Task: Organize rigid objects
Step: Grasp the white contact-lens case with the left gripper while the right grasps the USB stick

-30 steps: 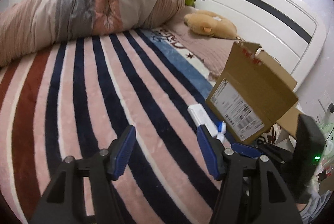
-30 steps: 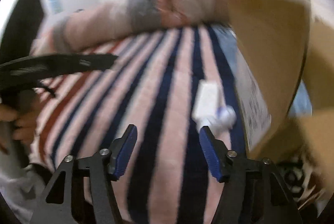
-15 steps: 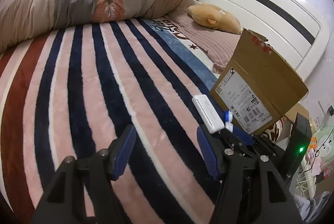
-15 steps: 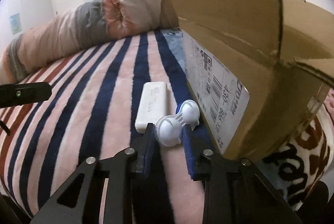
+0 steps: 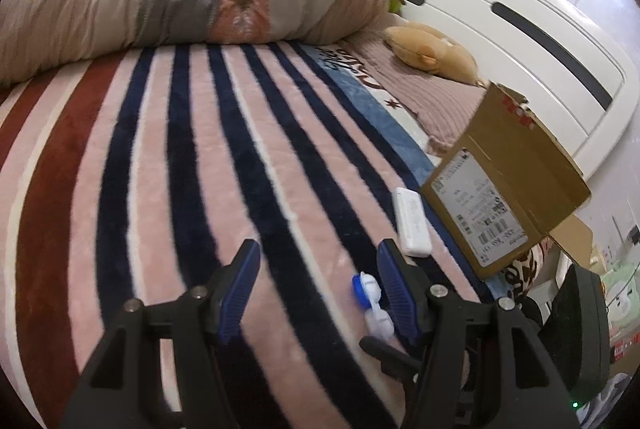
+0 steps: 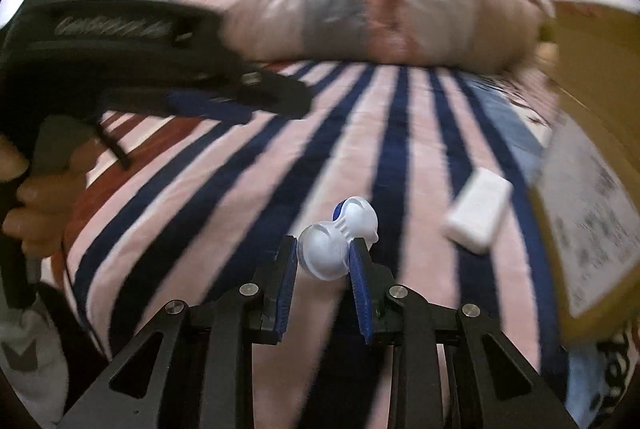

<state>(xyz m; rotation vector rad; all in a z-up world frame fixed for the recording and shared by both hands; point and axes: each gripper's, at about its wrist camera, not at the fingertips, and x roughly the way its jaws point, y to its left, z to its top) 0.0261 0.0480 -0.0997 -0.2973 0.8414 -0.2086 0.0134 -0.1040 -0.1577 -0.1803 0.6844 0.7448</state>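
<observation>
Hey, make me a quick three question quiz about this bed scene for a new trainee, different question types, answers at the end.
1. True or false: the right gripper has its jaws shut on the lens case.
2. Multiple choice: the white box lies beside which thing? A) plush toy B) cardboard box C) duvet
3. Fill in: the left gripper's jaws are ____ and hold nothing.

Key:
1. True. The blue pads press one white cap of the case from both sides.
2. B. It lies on the striped blanket next to the cardboard box, on its labelled side.
3. Open.
</observation>
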